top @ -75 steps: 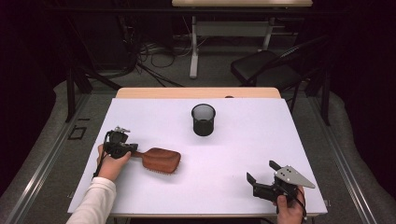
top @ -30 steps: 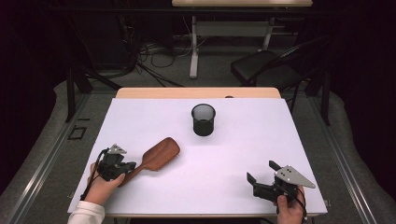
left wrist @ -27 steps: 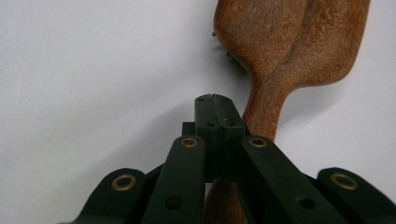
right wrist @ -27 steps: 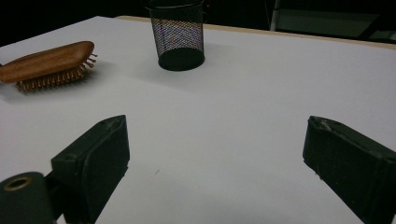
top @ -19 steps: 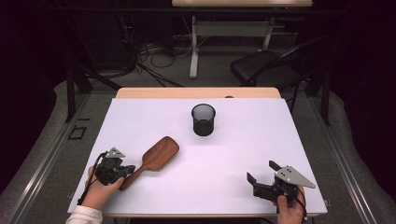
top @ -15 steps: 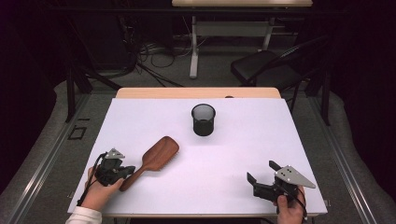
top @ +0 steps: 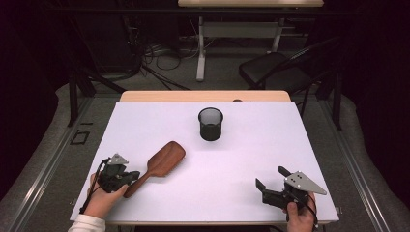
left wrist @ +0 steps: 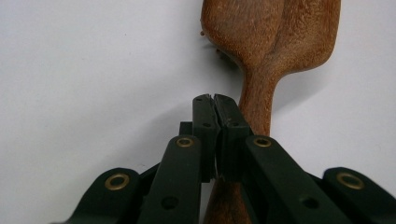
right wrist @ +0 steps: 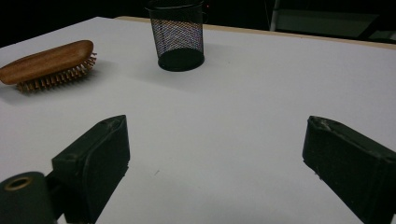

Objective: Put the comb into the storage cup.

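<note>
A brown wooden hairbrush (top: 167, 157) lies bristles down on the white table (top: 241, 164), left of centre, its handle running toward the front left. My left gripper (top: 134, 175) sits over the end of that handle. In the left gripper view its jaws (left wrist: 215, 100) are shut pad to pad, and the handle of the hairbrush (left wrist: 271, 37) passes beneath them on the right. Nothing shows between the pads. My right gripper (top: 270, 177) rests near the front right corner, open and empty. The right gripper view has the right gripper (right wrist: 215, 140) facing the hairbrush (right wrist: 46, 63).
A black mesh cup (top: 211, 124) stands upright behind the table's centre, also seen in the right gripper view as the mesh cup (right wrist: 180, 37). A wooden strip (top: 203, 95) edges the table's far side. Cables, a chair and desk legs lie beyond.
Since the earliest frame my left hand has drawn back toward the front edge and the hairbrush has swung round, its head now pointing to the far right. The right gripper has stayed put.
</note>
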### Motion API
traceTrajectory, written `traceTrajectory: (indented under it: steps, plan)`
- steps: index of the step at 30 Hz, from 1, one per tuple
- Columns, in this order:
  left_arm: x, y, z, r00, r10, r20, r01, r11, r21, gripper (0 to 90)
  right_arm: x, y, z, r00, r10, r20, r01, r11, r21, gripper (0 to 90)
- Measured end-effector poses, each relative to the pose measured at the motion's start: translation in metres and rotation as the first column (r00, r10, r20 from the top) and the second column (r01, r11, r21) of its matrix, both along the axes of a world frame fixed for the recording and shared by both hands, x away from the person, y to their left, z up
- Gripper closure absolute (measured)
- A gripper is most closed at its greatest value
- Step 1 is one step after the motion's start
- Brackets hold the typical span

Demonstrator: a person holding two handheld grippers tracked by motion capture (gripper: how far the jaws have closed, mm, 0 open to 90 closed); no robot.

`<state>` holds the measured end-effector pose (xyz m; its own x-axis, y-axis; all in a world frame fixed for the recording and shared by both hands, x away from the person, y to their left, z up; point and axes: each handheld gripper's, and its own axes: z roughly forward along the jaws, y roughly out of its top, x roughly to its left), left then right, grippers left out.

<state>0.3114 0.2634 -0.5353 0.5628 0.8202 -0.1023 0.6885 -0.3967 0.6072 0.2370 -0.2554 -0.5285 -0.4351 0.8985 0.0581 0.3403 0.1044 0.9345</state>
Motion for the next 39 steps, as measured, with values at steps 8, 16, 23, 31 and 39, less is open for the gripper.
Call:
traceTrajectory:
  steps: [8,16,23,31,39]
  plan:
    - [-0.002,0.001,0.005,0.9998,-0.003,0.017,0.003,1.0000,-0.006,79.6,0.000,0.000,0.000,1.0000,0.002,0.000,-0.002,1.000,0.001,7.3]
    - [-0.005,0.003,0.009,0.9987,0.019,0.048,-0.018,0.9995,-0.025,70.8,0.000,0.000,0.000,1.0000,0.002,0.000,-0.002,1.000,0.001,7.3]
    - [-0.005,0.005,0.012,0.9974,0.036,0.063,-0.032,0.9971,-0.070,57.5,0.000,0.000,0.000,1.0000,0.003,0.000,-0.003,1.000,0.000,7.3]
    - [-0.005,0.005,0.013,0.9940,0.044,0.100,-0.038,0.9973,-0.063,48.0,0.000,0.000,0.000,1.0000,0.002,0.001,-0.002,1.000,0.000,7.4]
    - [-0.007,0.005,0.017,0.9919,0.048,0.118,-0.033,0.9914,-0.126,46.0,0.000,0.000,0.000,1.0000,0.004,-0.001,-0.004,1.000,-0.003,7.5]
